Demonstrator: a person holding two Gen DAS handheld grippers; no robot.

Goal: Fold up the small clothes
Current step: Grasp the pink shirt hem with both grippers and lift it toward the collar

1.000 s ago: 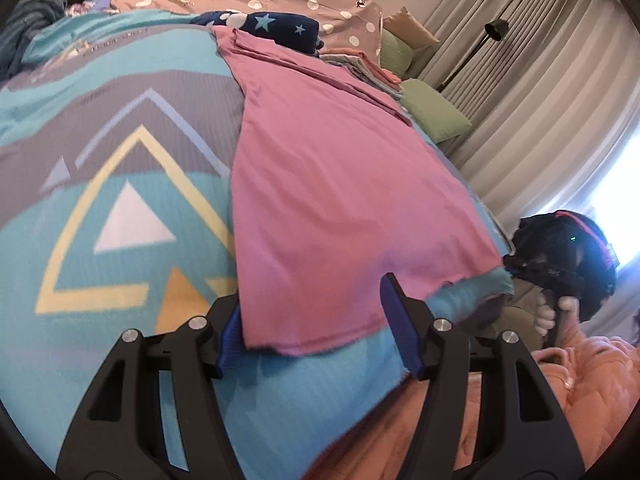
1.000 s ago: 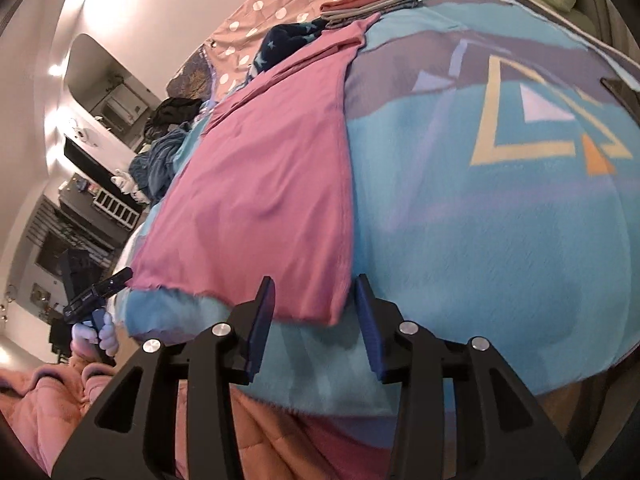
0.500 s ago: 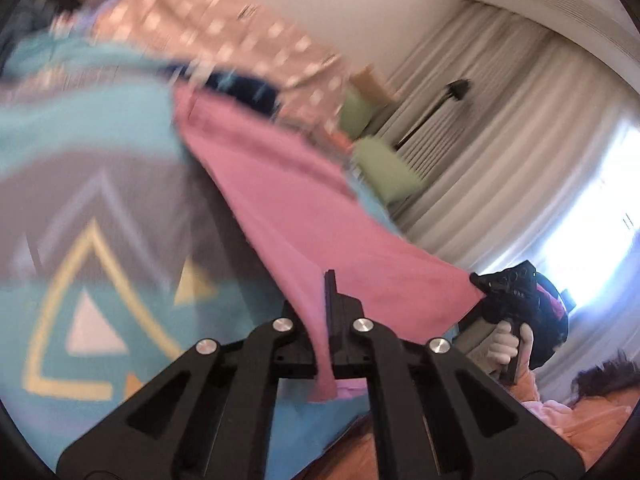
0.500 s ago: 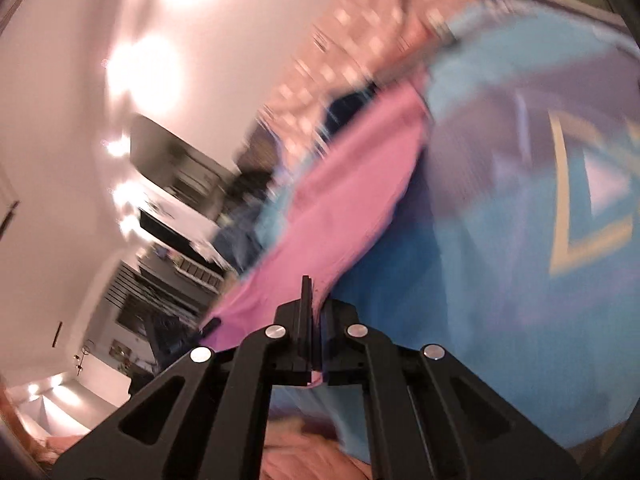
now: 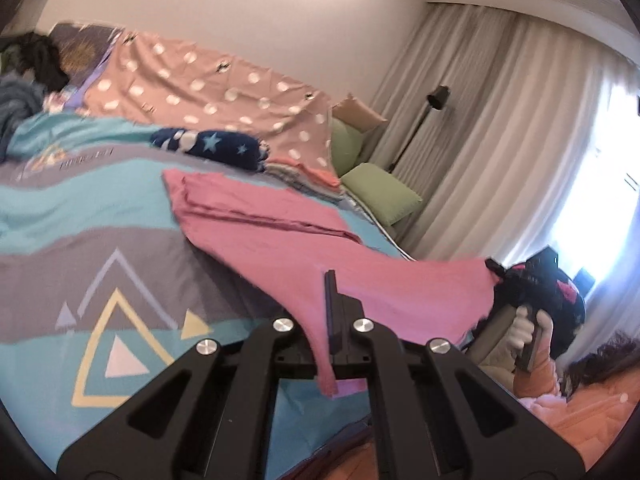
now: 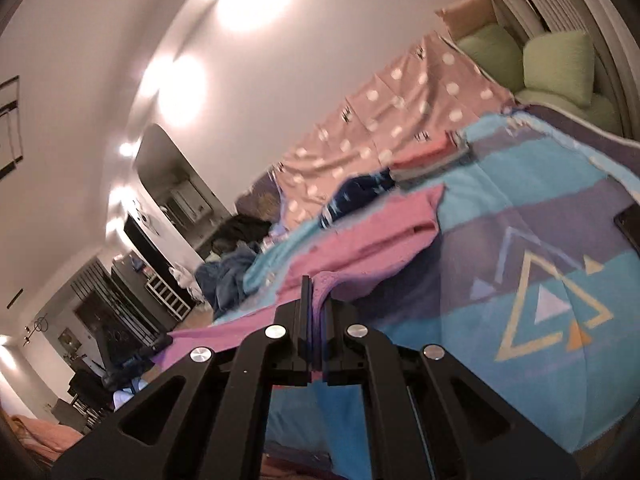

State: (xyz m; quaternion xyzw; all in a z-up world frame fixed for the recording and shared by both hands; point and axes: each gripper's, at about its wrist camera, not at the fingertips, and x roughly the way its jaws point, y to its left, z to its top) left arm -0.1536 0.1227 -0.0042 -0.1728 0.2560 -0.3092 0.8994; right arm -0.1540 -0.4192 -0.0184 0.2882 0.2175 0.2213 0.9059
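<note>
A pink garment (image 5: 280,240) lies lengthwise on a bed with a blue and grey patterned cover (image 5: 100,248). My left gripper (image 5: 330,300) is shut on the garment's near left corner and holds it lifted off the bed. My right gripper (image 6: 316,304) is shut on the other near corner of the pink garment (image 6: 372,240), also lifted. The near hem hangs taut between the two grippers. The right gripper also shows in the left wrist view (image 5: 532,292). The garment's far end rests on the cover.
A dark blue star-print cloth (image 5: 216,148) and a stack of folded clothes (image 6: 432,158) lie beyond the garment. A polka-dot blanket (image 5: 208,88) and green pillows (image 5: 380,192) are at the head. A dark flat object (image 6: 630,224) lies at right.
Both grippers closed on the near corners of the pink garment and lifted the near hem off the bed, tilting upward.
</note>
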